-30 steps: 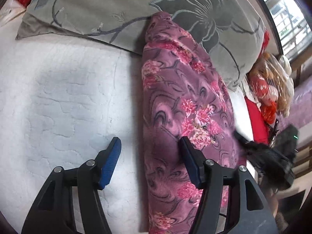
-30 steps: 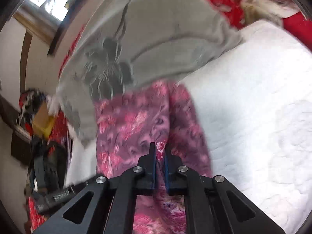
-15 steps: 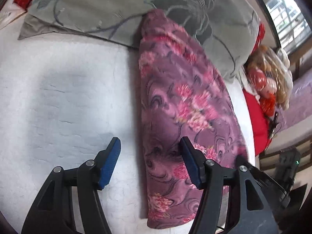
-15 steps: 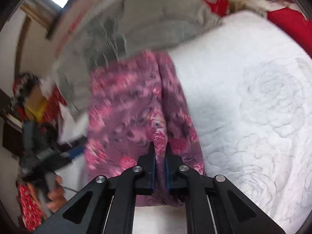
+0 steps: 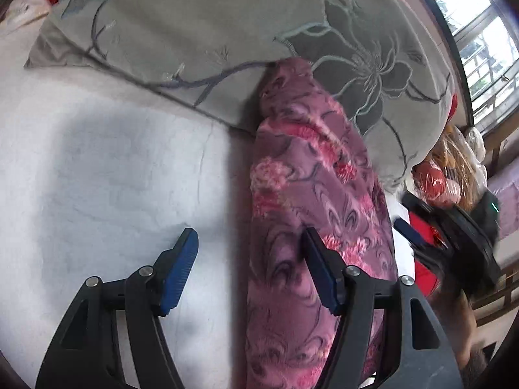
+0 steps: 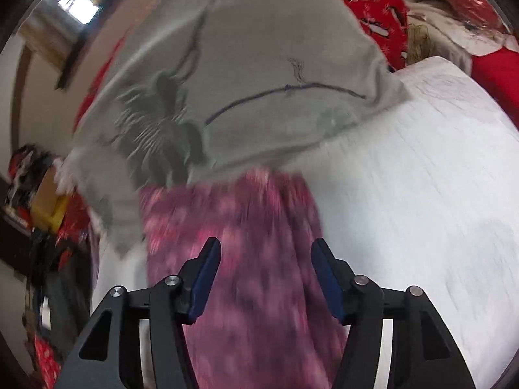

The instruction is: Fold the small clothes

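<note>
Bedspread (image 5: 113, 168) white, quilted; grey pillow (image 5: 211, 26); window (image 5: 486, 42).

White quilted bed (image 5: 107, 168), grey floral pillow (image 5: 211, 22), bright window (image 5: 486, 52)

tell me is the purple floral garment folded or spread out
Folded: the purple floral garment lies as a long narrow strip on the white bedcover.

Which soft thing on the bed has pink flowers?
The purple garment, folded long. The grey pillow behind it has only big dark grey flowers.
</note>
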The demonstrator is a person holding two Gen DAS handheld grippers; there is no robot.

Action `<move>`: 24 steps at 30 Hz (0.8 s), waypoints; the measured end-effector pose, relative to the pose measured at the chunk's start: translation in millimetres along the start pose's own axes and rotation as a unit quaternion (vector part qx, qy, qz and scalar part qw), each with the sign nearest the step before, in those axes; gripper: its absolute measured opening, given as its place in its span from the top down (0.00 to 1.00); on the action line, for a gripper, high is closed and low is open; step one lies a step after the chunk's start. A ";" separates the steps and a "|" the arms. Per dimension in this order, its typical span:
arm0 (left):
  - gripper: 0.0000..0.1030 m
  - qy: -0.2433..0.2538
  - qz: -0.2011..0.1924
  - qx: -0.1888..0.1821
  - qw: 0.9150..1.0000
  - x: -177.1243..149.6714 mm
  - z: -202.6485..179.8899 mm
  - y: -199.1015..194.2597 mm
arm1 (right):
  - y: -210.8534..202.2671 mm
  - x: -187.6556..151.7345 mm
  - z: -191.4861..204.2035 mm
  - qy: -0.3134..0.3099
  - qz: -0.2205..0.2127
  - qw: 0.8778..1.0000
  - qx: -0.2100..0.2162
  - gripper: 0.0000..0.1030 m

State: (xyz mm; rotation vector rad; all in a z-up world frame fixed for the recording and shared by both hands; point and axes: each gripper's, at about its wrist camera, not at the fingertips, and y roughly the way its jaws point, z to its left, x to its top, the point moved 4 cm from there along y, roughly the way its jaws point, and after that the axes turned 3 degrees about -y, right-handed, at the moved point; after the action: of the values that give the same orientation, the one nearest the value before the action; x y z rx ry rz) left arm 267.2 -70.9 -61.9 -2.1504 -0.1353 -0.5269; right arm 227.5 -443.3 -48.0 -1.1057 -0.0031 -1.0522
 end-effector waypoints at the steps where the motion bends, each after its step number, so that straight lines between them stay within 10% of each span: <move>1: 0.36 0.011 -0.002 0.008 1.000 1.0 -1.4 -0.1 | 12.6 7.7 0.1 0.004 0.000 1.000 -0.005 0.41; 4: 0.36 0.023 -0.008 0.019 1.000 3.1 -4.3 3.1 | 49.2 16.8 8.5 -0.009 0.046 0.999 0.001 0.60; 5: 0.36 0.023 -0.006 0.023 0.999 2.8 -4.0 4.1 | 54.7 18.6 16.2 -0.042 0.050 0.998 -0.019 0.89; 6: 0.36 0.022 -0.007 0.023 0.999 3.6 -4.2 4.9 | 54.9 20.3 21.3 -0.071 0.042 0.996 -0.041 0.92; 14: 0.34 0.031 -0.008 0.031 0.999 6.5 -12.1 13.0 | 37.8 13.4 6.0 -0.056 0.012 0.996 -0.066 0.82; 20: 0.34 0.034 -0.004 0.034 0.999 5.0 -13.9 12.3 | -7.4 -34.7 40.3 -0.136 -0.021 0.990 -0.005 0.72; 24: 0.34 0.041 -0.006 0.031 0.999 8.5 -15.0 -0.3 | 8.8 -65.0 37.2 -0.195 0.017 0.979 -0.066 0.69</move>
State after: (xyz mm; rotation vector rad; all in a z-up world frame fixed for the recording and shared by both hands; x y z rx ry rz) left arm 270.0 -83.4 -50.5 -2.0655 -0.1171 -0.6084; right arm 215.7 -371.2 -66.9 -1.4136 -0.2296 -0.8002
